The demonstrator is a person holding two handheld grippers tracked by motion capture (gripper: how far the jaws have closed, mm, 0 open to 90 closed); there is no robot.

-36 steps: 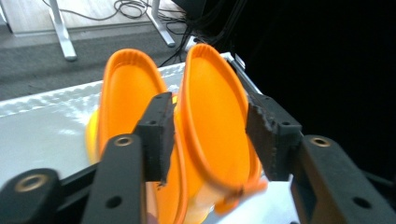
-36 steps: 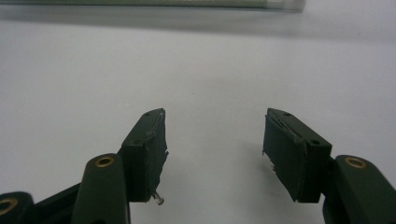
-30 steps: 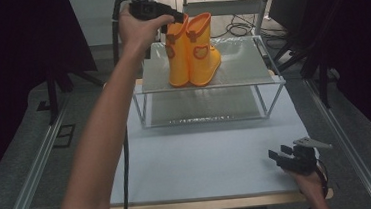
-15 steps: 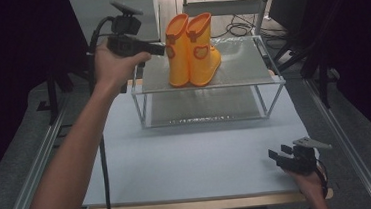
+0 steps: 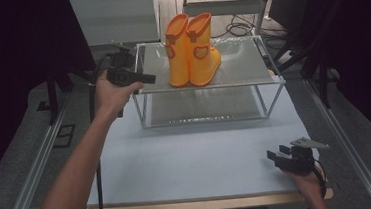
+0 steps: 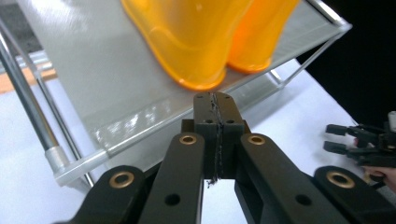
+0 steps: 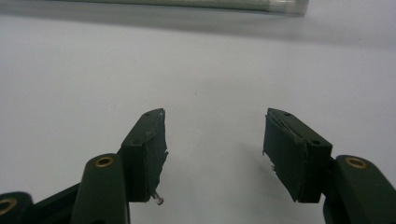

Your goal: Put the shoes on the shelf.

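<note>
A pair of orange rubber boots stands upright on the top shelf of a metal-framed glass rack at the back of the table. My left gripper hovers by the rack's left front corner, its jaws having just closed flat together with nothing between them. It points toward the boots but stays apart from them. My right gripper rests low at the table's front right, jaws open over bare tabletop, holding nothing.
The white tabletop stretches between the rack and the front edge. The rack's metal posts and lower shelf stand close to the left gripper. Metal rails run along both table sides, and cables lie behind the rack.
The left hand has come down and to the left, from the boot tops to the rack's left front corner, and its jaws have shut empty. The right gripper has stayed put.
</note>
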